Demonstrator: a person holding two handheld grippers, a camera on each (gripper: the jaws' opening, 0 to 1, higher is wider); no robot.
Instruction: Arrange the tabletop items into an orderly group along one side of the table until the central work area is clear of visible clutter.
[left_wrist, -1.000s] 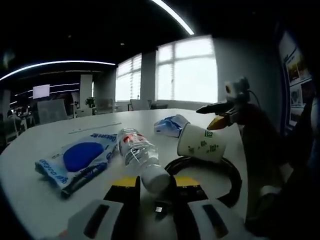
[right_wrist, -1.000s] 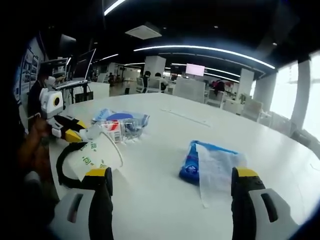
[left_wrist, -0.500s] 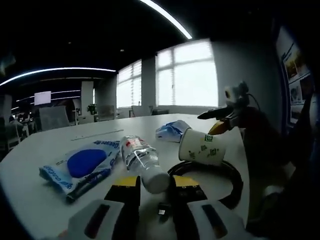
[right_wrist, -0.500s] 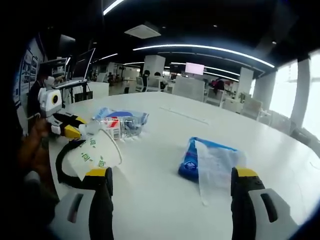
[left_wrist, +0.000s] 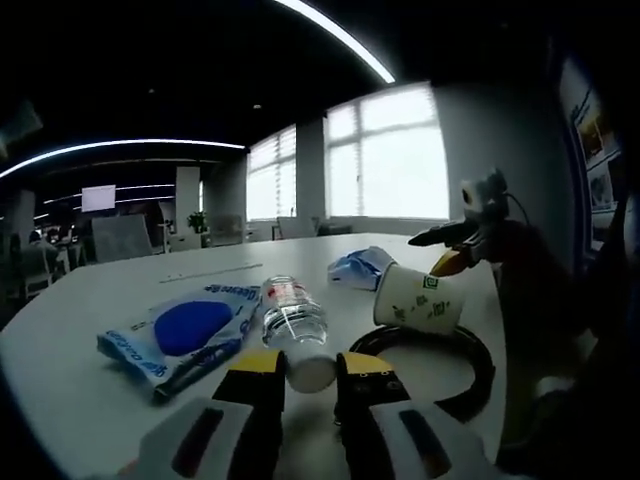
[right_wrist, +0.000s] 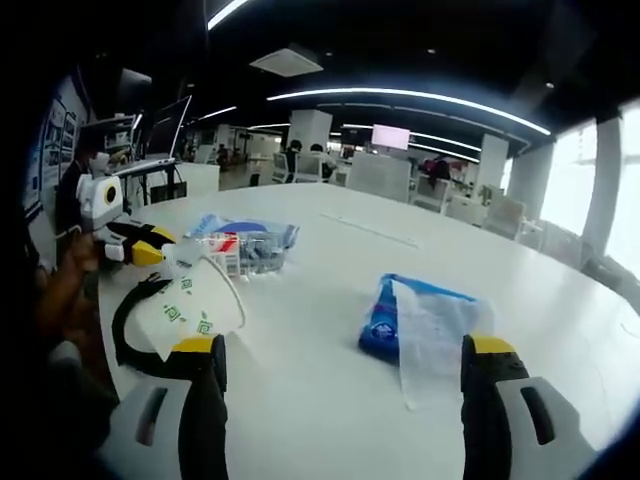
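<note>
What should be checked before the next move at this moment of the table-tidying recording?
1. Left gripper closed on the bottle cap: ok.
2. Right gripper open and empty: ok.
3. Paper cup upright: not ok, it lies on its side on the black ring.
4. Tissue pack grouped with the others: not ok, it sits apart.
5. Blue pouch beside bottle: ok.
6. Bottle contents: cannot tell.

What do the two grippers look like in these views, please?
The left gripper has pale grey bodies with dark slots and black jaws tipped by yellow bands. The right gripper looks the same: grey shells, black jaws, yellow caps. Seen from the side, each carries a small white box.
</note>
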